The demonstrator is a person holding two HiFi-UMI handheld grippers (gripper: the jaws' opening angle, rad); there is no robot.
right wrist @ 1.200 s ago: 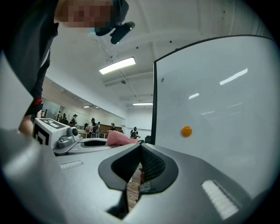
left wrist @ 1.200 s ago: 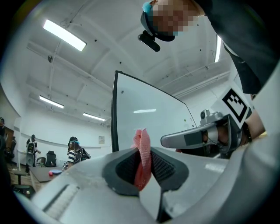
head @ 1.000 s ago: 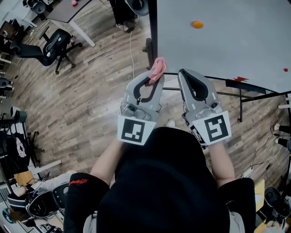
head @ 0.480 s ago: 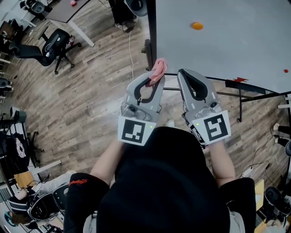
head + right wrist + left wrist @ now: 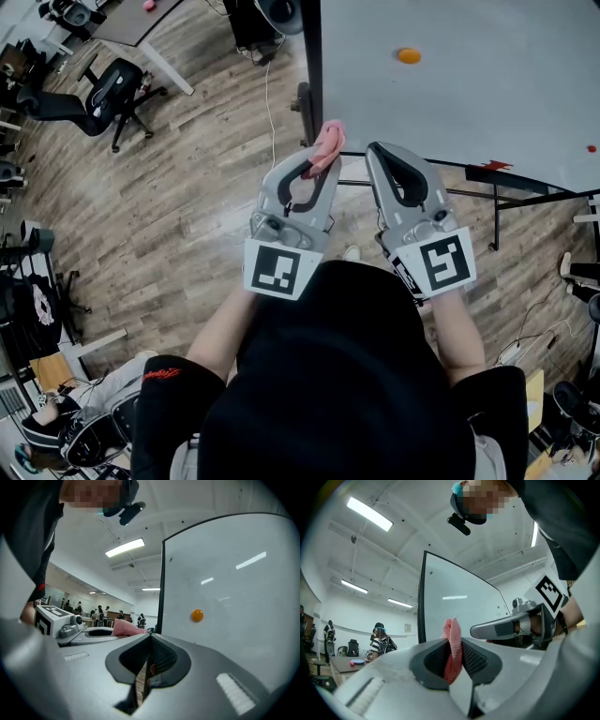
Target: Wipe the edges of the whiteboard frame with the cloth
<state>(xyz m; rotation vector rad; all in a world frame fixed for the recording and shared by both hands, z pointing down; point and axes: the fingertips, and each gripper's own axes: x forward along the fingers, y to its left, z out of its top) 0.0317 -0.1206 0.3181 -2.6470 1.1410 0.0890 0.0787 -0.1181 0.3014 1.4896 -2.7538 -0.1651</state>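
Cloth (image 5: 326,142), pinched in the left tongs (image 5: 317,167), sits at the lower left corner of the whiteboard frame (image 5: 313,56); press it flat on that dark edge and slide steadily. Right tongs (image 5: 386,155) are closed, empty.

Cloth (image 5: 325,147) is coarse-woven, whiteboard (image 5: 469,94) glossy, floor (image 5: 187,187) wooden.
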